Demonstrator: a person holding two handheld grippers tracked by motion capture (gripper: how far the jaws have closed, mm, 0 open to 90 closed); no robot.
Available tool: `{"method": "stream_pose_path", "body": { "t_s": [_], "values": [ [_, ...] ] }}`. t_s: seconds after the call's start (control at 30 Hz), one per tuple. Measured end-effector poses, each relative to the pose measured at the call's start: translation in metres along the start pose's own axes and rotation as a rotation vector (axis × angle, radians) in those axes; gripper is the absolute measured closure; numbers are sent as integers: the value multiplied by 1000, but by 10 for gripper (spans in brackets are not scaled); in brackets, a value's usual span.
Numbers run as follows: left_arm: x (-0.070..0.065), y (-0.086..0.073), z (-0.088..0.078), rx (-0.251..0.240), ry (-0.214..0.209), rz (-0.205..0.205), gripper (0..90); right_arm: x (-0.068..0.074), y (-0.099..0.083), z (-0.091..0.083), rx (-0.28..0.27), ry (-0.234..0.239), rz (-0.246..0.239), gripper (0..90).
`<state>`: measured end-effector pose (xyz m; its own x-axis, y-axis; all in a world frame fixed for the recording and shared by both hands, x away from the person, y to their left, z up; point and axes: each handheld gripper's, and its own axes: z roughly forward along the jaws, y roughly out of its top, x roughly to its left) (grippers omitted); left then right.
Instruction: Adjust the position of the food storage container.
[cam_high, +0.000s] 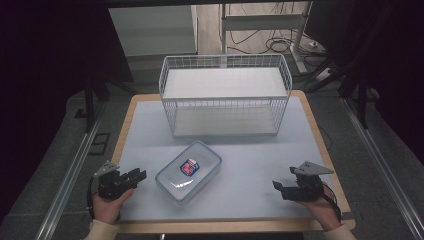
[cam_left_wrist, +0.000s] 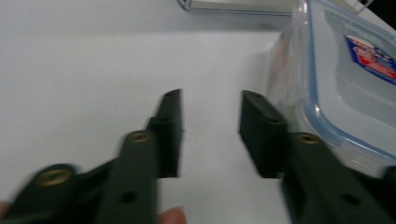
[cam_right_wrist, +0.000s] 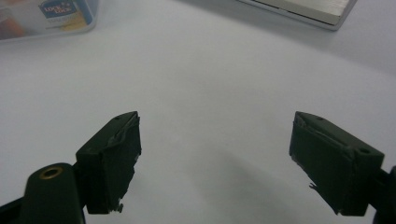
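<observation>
Two grippers rest low on the worktop (cam_high: 150, 130), neither holding anything. At the left, the left gripper (cam_high: 136, 176) has its jaws partly apart with nothing between them, just beside the lidded plastic box (cam_high: 189, 171), which lies flat in the middle. Behind it stands a wire basket (cam_high: 225, 102). At the right, the right gripper (cam_high: 281, 188) is spread wide, well apart from the box. Judging by this, the grasp is not yet made and all handling remains.
</observation>
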<state>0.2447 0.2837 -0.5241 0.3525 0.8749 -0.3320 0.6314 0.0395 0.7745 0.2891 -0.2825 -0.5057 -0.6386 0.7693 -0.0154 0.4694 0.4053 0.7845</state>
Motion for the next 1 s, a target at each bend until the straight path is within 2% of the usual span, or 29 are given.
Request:
{"method": "stream_pose_path", "body": {
  "t_s": [0.07, 0.1, 0.2, 0.27, 0.33, 0.4, 0.5, 0.57, 0.8, 1.0],
  "values": [
    [0, 1, -1, 0, -3, 7, 806, 0, 0, 0, 1, -1, 1, 168],
    [0, 2, -3, 3, -21, 15, 859, 0, 0, 0, 0, -4, -1, 170],
    [-1, 3, -4, 13, -42, 18, 899, 1, 0, 0, 1, -5, -4, 172],
    [-1, 4, -4, 16, -46, 22, 900, 0, 0, 0, 2, -4, -3, 172],
    [-3, 8, -4, 36, -42, 56, 900, 0, 0, 0, 4, -3, -1, 173],
    [-4, 10, -3, 46, -36, 71, 900, 0, 0, 1, 5, -3, -1, 174],
    [-7, 13, 3, 77, -59, 84, 900, 1, 0, 1, 9, -3, -4, 175],
    [-9, 12, 7, 94, -60, 98, 900, 2, 0, 1, 9, -3, -4, 175],
    [-8, 9, 11, 121, -76, 104, 900, 1, 0, 2, 12, -3, -5, 175],
    [-14, 5, 13, 148, -110, 131, 900, 1, 1, 0, 6, -4, -7, 175]
  ]
}}
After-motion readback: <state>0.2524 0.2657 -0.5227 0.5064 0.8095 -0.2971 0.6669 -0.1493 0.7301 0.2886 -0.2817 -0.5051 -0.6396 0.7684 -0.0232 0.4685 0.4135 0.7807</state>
